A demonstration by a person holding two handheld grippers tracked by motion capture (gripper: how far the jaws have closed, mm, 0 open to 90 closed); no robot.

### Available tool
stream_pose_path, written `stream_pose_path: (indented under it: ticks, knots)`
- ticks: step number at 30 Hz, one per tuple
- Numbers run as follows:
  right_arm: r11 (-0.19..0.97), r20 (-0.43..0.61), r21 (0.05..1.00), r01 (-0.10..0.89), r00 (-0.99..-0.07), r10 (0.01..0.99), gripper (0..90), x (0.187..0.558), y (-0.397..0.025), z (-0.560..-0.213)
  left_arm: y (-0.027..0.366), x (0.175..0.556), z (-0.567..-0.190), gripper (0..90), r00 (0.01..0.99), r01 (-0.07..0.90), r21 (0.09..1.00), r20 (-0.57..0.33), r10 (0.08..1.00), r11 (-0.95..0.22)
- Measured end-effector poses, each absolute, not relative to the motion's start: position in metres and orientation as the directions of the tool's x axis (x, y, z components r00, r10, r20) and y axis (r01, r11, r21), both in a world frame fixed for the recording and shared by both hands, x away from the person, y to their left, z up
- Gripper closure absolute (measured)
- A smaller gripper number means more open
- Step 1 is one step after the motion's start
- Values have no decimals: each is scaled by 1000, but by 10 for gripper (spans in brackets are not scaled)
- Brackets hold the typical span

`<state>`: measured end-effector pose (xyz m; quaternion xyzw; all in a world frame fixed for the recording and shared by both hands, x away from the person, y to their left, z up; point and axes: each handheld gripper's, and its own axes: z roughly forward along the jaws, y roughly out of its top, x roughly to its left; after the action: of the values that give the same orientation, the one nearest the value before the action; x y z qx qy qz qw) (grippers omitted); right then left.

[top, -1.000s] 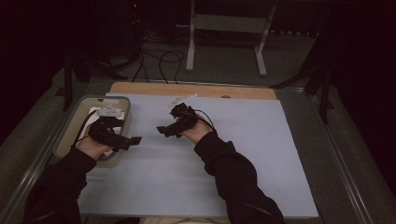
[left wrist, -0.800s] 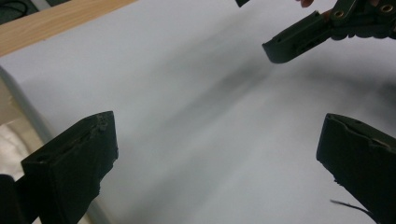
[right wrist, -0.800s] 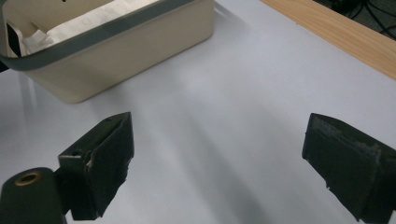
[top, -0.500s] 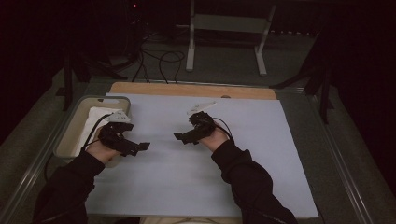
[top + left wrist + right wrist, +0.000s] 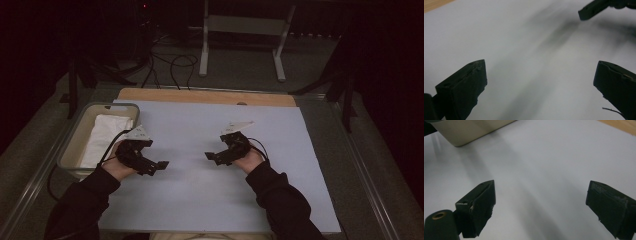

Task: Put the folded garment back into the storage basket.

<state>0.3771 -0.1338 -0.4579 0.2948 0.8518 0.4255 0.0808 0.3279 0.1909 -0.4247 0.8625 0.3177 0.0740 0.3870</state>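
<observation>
Bin (image 5: 70, 145), left edge of the table — white cloth (image 5: 106, 136) folded inside it; I judge the putting-away done, nothing left on the mat (image 5: 200, 200). My left claw (image 5: 159, 166) — just right of the bin, low over the mat, jaws wide, empty, pointing right. My right claw (image 5: 212, 156) — mid-mat, jaws wide, empty, pointing left at the other.

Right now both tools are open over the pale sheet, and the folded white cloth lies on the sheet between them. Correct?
Not quite. The white cloth lies inside the bin at the left edge of the table, as the high view shows. The left tool and right tool are indeed open over the pale sheet.
</observation>
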Motion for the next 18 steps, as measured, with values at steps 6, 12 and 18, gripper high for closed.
stream_pose_path:
  ticks: [6, 12, 18]
  knots:
    - [456, 113, 770, 446, -798, 592, 92, 364, -158, -466, 180, 324, -431, 0, 808, 475, 714, -122, 576, -515]
    - [458, 108, 769, 446, -796, 595, 92, 348, -173, -475, 168, 318, -438, 0, 838, 445, 711, -115, 533, -545]
    - [459, 106, 771, 442, -799, 592, 93, 334, -182, -482, 162, 312, -445, 0, 854, 431, 712, -123, 506, -555]
